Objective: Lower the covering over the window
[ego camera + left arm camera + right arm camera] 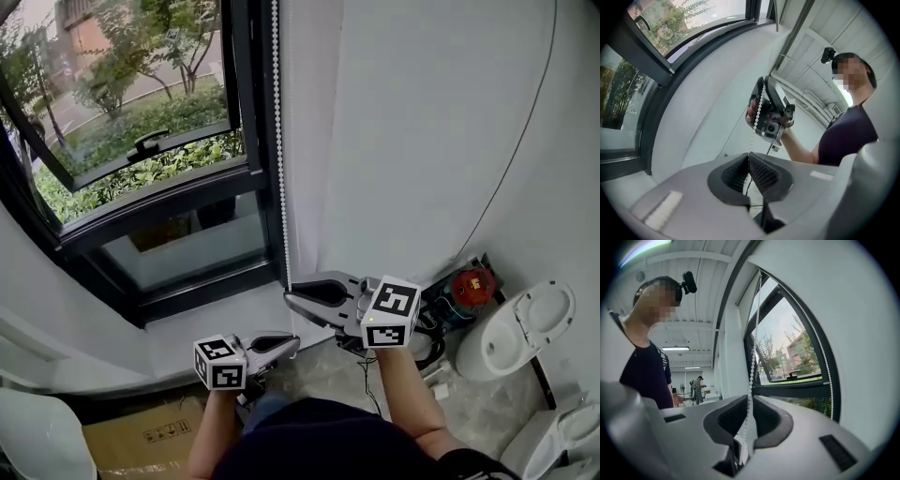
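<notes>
1. The window [141, 141] is the biggest thing here, and its glass is bare in every view, with trees and lawn showing straight through. So the covering must be up above the top of the shot, and I'd say the job has barely got going.
2. Right tool [287, 297] points level at the right edge of the frame. Its jaws are squeezed together on the bead chain [278, 141], down near where the chain bottoms out. Makes sense, since that chain is the only handle on a covering you can't reach.
3. Left tool [293, 343] sits lower and closer to the person, jaws also closed. Its own view shows a pale strand pinched between them, which looks like the chain's lower run. My guess is hand-over-hand: one holds, the other hauls.
4. The chain hangs straight down just beside the dark frame, and looks taut above the right tool.
</notes>
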### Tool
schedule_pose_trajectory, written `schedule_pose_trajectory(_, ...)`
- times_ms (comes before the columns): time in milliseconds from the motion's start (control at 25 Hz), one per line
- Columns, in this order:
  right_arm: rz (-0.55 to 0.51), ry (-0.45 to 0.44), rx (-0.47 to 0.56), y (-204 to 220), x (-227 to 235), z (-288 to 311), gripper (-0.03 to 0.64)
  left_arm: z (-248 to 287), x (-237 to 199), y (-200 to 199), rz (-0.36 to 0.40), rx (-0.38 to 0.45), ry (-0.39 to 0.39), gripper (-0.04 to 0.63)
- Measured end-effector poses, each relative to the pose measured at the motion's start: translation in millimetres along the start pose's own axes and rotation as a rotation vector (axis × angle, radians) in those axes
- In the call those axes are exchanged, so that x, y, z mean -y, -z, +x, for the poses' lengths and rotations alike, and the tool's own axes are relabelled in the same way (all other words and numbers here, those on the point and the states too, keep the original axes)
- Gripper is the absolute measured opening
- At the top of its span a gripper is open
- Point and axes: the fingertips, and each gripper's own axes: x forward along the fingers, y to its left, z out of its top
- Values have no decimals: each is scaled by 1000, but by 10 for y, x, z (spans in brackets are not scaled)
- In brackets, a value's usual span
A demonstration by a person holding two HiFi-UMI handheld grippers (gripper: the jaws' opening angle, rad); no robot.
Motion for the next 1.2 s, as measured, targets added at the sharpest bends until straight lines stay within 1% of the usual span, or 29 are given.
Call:
schedule_pose_trajectory(80,6,1,32,-53,13,-15,14,32,-55,147,15,-61,-31,14)
schedule_pose_trajectory(160,18,9,72,-112,46,-45,14,56,-115,309,7,-104,-55,14)
schedule_pose_trajectory(240,21,18,85,-135,76,-61,14,63,-159,420,-21,-111,-60,14)
schedule_pose_trajectory(320,15,22,76,-123,79,-51,14,61,-200,503,-33,-125,-69,14)
schedule_pose_trajectory(520,24,28,81,-99,69,-17,14,74,-306,736,19,-254,-122,12)
schedule_pose_trajectory(560,26,30,81,-86,63,-10,14,78,-298,763,15,-259,-119,12)
schedule_pose_trajectory(720,29,28,84,-78,43,8,14,112,-265,764,-33,-210,-85,12)
schedule_pose_trajectory(1000,37,33,85,-59,52,25,14,149,-191,773,-33,-199,-66,12)
schedule_pose_trajectory(1120,77,16,113,-74,44,16,14,129,-156,771,-34,-180,-58,12)
schedule_pose_trajectory(1200,109,-5,132,-85,25,17,14,96,-158,758,-41,-152,-53,14)
